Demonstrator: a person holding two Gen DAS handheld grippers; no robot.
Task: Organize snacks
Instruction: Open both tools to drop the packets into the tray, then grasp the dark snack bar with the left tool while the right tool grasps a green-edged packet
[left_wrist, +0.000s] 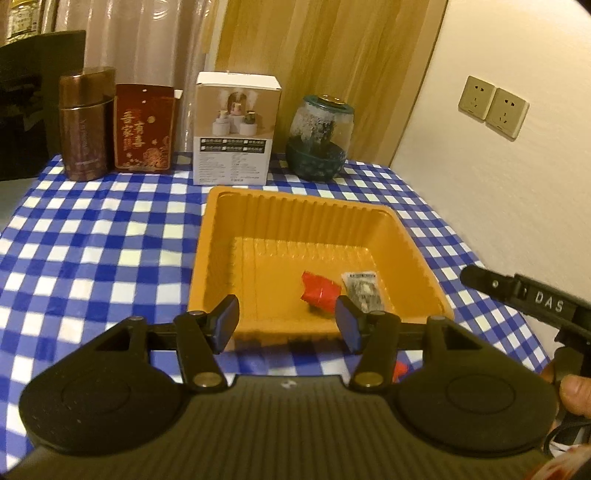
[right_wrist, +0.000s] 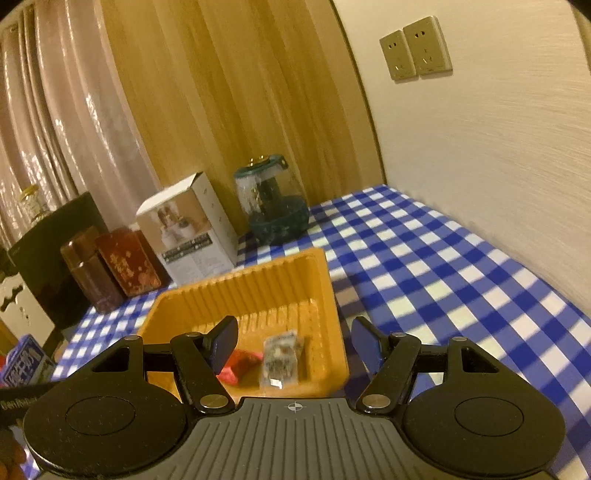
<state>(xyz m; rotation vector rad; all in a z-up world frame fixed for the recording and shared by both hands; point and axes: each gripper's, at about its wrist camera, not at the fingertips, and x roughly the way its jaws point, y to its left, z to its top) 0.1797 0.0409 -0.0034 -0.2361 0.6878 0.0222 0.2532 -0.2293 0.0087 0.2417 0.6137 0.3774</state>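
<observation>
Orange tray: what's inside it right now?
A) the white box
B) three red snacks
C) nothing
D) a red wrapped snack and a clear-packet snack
D: the orange tray holds a red wrapped snack and a clear-packet snack side by side near its front wall; the right wrist view shows the same two.

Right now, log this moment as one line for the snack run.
phase: between picks | left tool: open, empty | right tool: open, empty | orange tray: red snack, clear packet inside
</observation>
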